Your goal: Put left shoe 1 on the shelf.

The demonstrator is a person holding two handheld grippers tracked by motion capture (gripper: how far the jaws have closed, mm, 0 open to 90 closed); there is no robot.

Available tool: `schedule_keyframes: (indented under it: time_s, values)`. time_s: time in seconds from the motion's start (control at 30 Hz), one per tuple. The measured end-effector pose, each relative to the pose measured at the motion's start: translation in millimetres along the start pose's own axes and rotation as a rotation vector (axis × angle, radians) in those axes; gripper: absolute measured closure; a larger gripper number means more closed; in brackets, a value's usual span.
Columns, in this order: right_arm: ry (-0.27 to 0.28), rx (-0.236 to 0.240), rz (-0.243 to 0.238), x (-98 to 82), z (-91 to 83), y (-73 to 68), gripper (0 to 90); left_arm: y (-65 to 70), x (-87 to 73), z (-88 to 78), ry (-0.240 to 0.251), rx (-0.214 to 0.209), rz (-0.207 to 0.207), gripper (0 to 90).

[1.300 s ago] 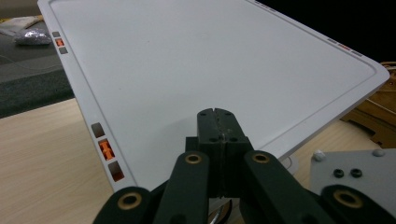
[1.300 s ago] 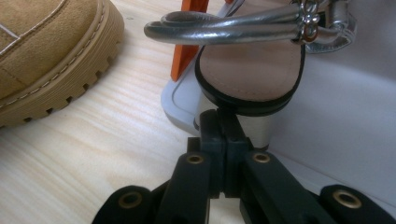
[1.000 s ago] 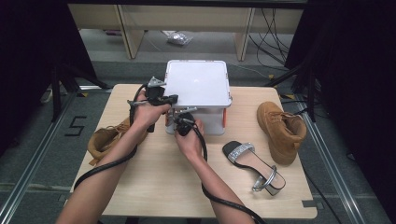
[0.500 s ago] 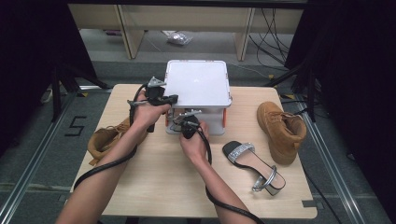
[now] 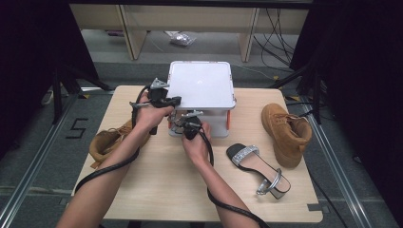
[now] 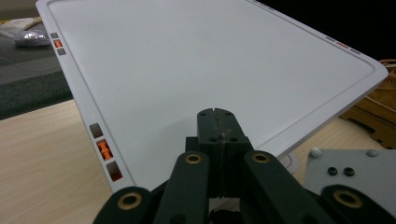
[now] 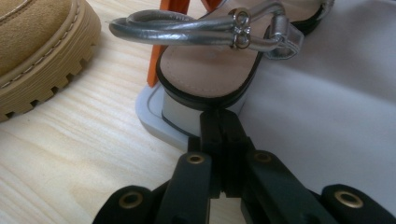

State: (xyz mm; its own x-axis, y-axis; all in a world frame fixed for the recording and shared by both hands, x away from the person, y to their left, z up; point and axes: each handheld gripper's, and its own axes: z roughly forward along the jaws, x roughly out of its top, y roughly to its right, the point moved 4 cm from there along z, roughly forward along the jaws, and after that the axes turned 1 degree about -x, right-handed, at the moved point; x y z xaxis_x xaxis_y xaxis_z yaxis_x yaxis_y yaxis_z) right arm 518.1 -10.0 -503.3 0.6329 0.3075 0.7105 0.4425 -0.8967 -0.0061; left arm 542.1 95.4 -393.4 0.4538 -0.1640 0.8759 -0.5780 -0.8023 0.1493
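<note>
A white box with a flat lid [image 5: 202,85] stands at the back middle of the table. My left gripper [image 5: 175,100] is shut with nothing in it, its tips just above the lid's [image 6: 196,70] near left edge. My right gripper [image 5: 186,118] is shut too, its tips [image 7: 219,122] against the box's lower front corner [image 7: 154,109]. Through the clear wall there I see a sandal [image 7: 210,70] with a silver strap inside the box, beside an orange latch [image 7: 166,46]. A matching silver-strapped sandal [image 5: 259,166] lies on the table to the right.
One tan boot [image 5: 111,140] lies at the table's left edge, close under my left forearm. Another tan boot [image 5: 285,133] stands at the right, behind the sandal. Small orange clips [image 6: 105,150] show along the lid's rim. Bare wood [image 5: 166,190] lies at the front.
My right hand has shifted slightly along the box's front and back. The left gripper, shoes and box have stayed put.
</note>
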Motion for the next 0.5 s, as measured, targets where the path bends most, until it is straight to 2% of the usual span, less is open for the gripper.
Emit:
schedule_keyframes:
  time_s: [0.2, 0.33, 0.4, 0.43, 0.47, 0.5]
  values:
    - [-0.008, 0.012, -0.018, -0.4, -2.6, -2.0, 88.8, 0.1, 0.1, 0.0, -0.001, 0.000, 0.003, 89.8]
    - [-0.008, 0.014, -0.025, -3.5, -13.4, 2.1, 85.8, 0.7, 0.0, 0.0, 0.004, 0.008, 0.008, 89.8]
    - [-0.020, 0.029, -0.007, -7.6, -24.4, 5.6, 81.7, 0.7, -0.2, -0.3, 0.000, 0.008, 0.009, 89.8]
    - [-0.028, 0.022, -0.025, -12.0, -33.5, 10.1, 77.9, 0.4, -0.3, -0.3, 0.000, 0.008, 0.004, 89.8]
    - [-0.035, 0.030, -0.023, -15.2, -39.4, 12.4, 76.3, 0.5, -0.2, 0.0, 0.004, 0.007, 0.004, 89.8]
    - [-0.035, 0.030, -0.023, -15.2, -39.4, 12.4, 76.3, 0.5, -0.2, 0.0, 0.004, 0.007, 0.004, 89.8]
